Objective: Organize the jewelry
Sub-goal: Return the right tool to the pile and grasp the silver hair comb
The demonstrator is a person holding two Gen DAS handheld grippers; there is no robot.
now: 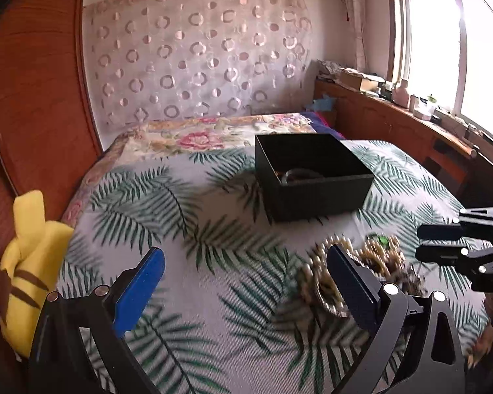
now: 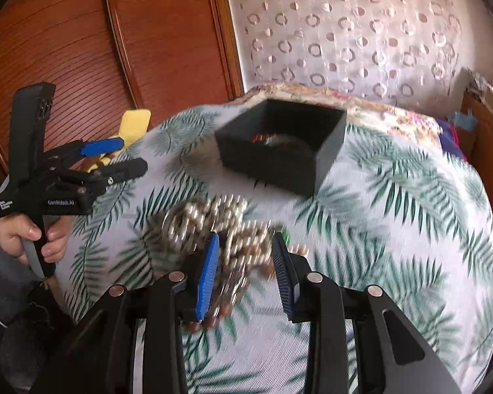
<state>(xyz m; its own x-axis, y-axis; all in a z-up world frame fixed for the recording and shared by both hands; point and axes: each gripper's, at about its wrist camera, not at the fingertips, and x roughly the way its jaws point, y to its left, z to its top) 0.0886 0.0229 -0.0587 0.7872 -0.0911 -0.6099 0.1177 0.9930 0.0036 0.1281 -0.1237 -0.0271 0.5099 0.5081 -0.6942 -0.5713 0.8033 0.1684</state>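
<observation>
The left wrist view looked from low over the bed [image 1: 213, 229], forward along its fingers [image 1: 141, 282] toward the curtain [image 1: 197, 55] and window [image 1: 443, 39], with the box [image 1: 312, 177] ahead. The right wrist view sat close above the beads [image 2: 233, 239] between its fingers [image 2: 208, 275], facing the box [image 2: 279, 144] and wardrobe [image 2: 115, 39]. Both shared bed, box, beads [image 1: 361, 262] and curtain [image 2: 345, 32]; each caught the other gripper at its edge.

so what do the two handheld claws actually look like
Both are black plastic frames with silver round pivot bolts and ribbed blue pads. The left claw carries white "GenRobot.AI" lettering on its body and a tall black pistol handle. The right claw matches in build.
</observation>
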